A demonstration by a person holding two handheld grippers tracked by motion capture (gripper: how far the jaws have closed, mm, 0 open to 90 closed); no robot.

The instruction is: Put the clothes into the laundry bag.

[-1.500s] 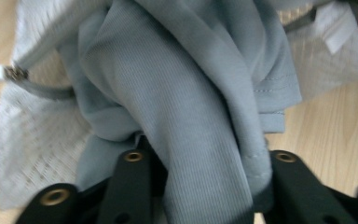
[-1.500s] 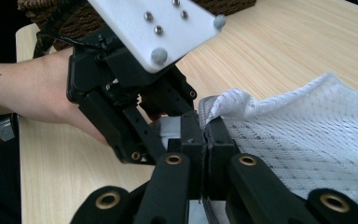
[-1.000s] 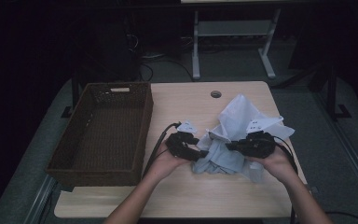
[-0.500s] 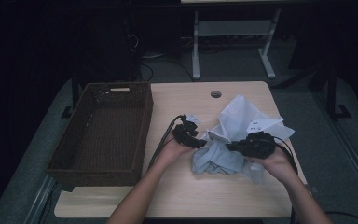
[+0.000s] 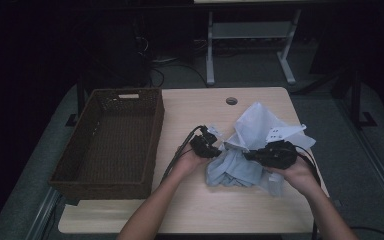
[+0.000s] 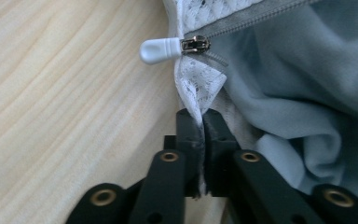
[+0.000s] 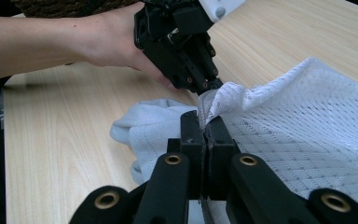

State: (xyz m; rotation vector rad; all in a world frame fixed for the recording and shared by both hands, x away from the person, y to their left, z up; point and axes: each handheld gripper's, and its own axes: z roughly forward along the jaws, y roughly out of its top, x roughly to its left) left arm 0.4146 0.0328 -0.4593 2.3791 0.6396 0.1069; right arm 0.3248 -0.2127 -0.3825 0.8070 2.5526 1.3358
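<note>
On desk, right of basket [image 5: 110, 142]: pale blue garment [image 5: 250, 150], crumpled | left gripper [image 6: 203, 122] fingers just closed on thin lace edge below zipper pull [image 6: 161, 50] | right gripper [image 7: 207, 126] fingers pinching mesh lining | risk: lace slips or tears if pulled apart

Pale blue zippered garment [image 5: 245, 150], mesh-lined, crumpled on table

The high view is dim and murky (dark surroundings), while both gripper views are bright and sharp.
</note>
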